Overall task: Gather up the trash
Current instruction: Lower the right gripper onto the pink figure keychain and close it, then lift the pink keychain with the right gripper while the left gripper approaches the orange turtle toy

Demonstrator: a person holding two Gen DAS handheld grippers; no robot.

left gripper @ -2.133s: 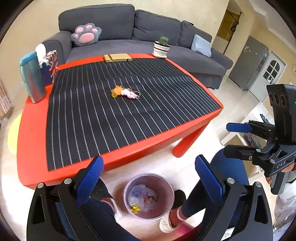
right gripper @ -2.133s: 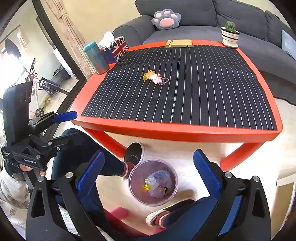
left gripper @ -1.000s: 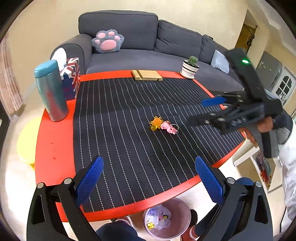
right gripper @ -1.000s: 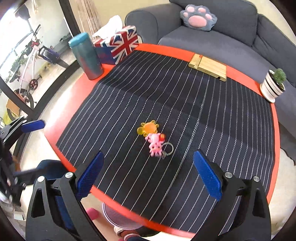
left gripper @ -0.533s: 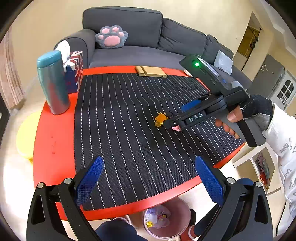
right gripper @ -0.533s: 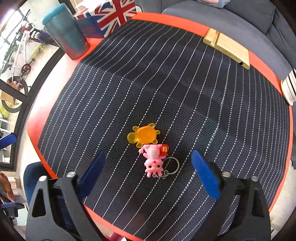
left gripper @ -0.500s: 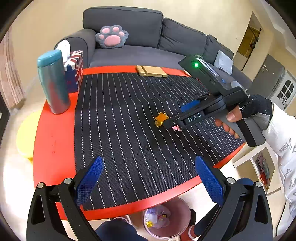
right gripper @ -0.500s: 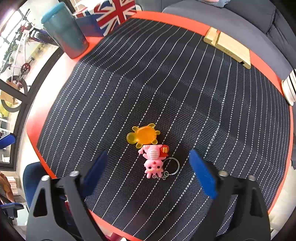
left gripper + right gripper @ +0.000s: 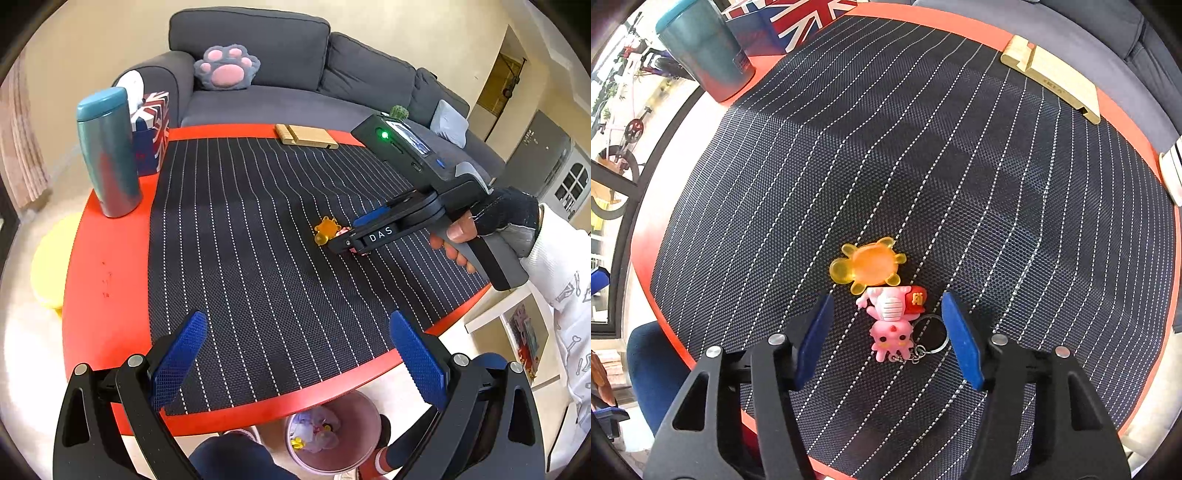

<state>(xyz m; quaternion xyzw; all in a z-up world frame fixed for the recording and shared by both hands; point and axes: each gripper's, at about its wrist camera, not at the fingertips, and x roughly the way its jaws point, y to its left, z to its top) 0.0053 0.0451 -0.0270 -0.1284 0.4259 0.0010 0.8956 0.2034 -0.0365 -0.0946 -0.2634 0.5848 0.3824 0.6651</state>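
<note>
Left wrist view: left gripper (image 9: 295, 365) wide open, empty, at frame bottom over near edge of red table (image 9: 107, 266). Trash bin (image 9: 332, 435) below table edge, bottom centre. Right gripper (image 9: 343, 236) at centre right, tips at orange toy (image 9: 325, 229).

Right wrist view: right gripper (image 9: 886, 332) partly open, fingers apart either side of pink keychain (image 9: 894, 321), not touching it. Orange toy (image 9: 866, 266) just above keychain, touching it, on striped mat (image 9: 923, 166).

A home living room: a grey sofa (image 9: 295, 70) with a paw-shaped cushion (image 9: 226, 68) stands behind a low red table (image 9: 107, 258) under a striped mat (image 9: 266, 240), a Union Jack tissue box (image 9: 151, 129) and teal tumbler (image 9: 107, 151) at its corner
</note>
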